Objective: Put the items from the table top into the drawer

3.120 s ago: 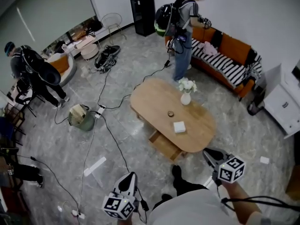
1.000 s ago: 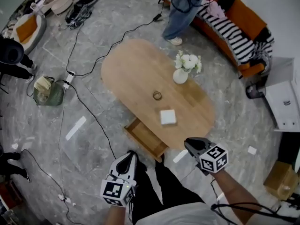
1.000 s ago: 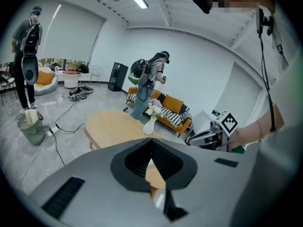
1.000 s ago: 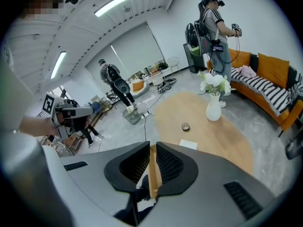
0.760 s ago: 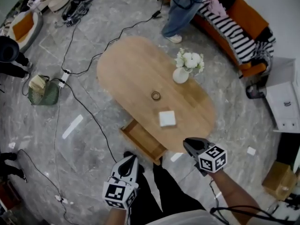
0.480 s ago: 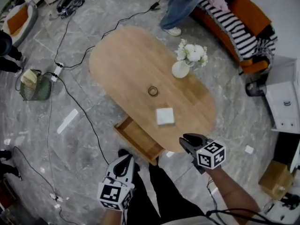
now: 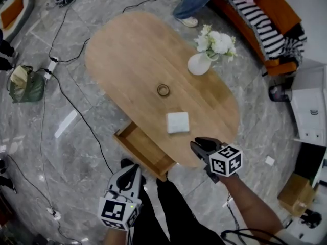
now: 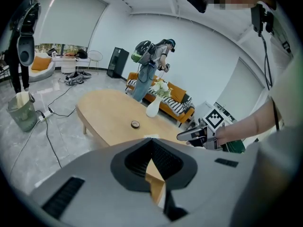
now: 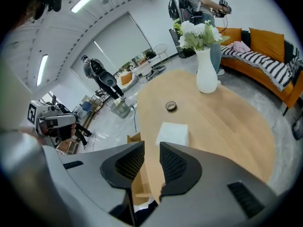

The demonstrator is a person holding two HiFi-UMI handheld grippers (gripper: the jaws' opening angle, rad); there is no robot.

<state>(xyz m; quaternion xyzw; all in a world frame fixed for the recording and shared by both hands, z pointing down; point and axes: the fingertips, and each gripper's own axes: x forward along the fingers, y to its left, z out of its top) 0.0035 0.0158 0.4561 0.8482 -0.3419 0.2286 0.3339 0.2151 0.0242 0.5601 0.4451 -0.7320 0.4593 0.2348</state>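
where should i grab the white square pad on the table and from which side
Pinch the white square pad across two opposite side edges, coming steeply down from the near table edge. It lies flat and low on the wood, so only its thin sides offer a hold, and nothing crowds it.

I can't tell what the small ring (image 7: 163, 90) is. Half the drawer (image 7: 139, 146) is hidden under the table (image 7: 122, 55). The bystander (image 7: 193, 1) is cut off at the top edge, legs only.
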